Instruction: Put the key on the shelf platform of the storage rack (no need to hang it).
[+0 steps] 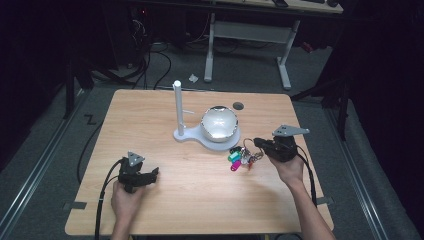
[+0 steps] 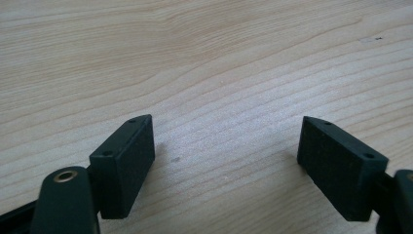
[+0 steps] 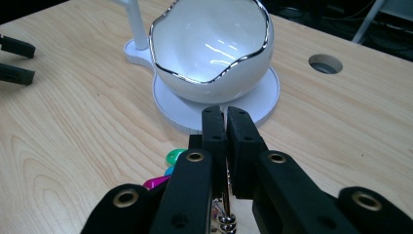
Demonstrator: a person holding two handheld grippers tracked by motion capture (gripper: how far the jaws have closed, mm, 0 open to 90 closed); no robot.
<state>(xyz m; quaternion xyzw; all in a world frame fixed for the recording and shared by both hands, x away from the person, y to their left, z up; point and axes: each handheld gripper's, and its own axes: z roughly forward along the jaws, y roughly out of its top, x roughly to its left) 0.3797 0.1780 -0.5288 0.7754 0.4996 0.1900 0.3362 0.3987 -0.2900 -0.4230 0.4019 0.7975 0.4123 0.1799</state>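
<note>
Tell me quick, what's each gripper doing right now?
Left gripper: open, empty, over bare table.
Right gripper: jaws shut on the key bunch.

White bowl [image 3: 214, 44] with silver rim; light woodgrain table [image 1: 165, 200]; green, magenta key tags [image 1: 234, 160]; black jaws.

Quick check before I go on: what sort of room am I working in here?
Probably a lab or recording workspace, not a home: a bare wooden table stands on grey carpet, loose cables trail over the floor behind it, and another desk frame sits in the dark background.
</note>
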